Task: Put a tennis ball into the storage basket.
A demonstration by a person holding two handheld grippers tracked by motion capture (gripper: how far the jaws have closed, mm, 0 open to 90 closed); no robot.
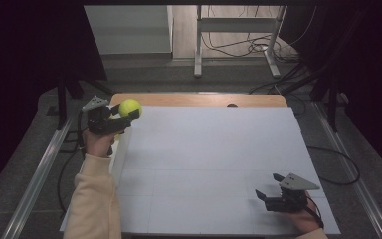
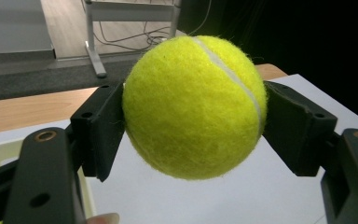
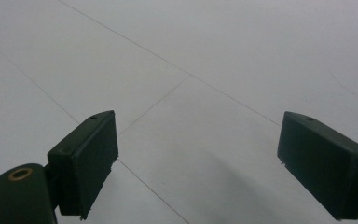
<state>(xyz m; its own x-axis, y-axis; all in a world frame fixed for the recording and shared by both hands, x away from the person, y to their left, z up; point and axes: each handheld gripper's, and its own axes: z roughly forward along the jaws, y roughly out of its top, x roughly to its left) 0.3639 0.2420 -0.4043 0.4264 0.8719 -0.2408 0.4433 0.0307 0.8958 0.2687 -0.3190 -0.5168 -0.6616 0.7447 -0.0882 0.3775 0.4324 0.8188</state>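
White tabletop [image 1: 214, 164]: left gripper [image 1: 127, 116] fingers clamp tennis ball [image 1: 129, 107] by its sides, lifted at far-left corner, probably for carrying; right gripper [image 1: 266, 197] fingers spread empty, near right

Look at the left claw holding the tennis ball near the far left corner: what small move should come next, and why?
Probably carry the tennis ball inward over the white sheet before lowering it. The left claw grips it clear of the surface, right at the sheet's far left edge, while the right claw waits open near the front.
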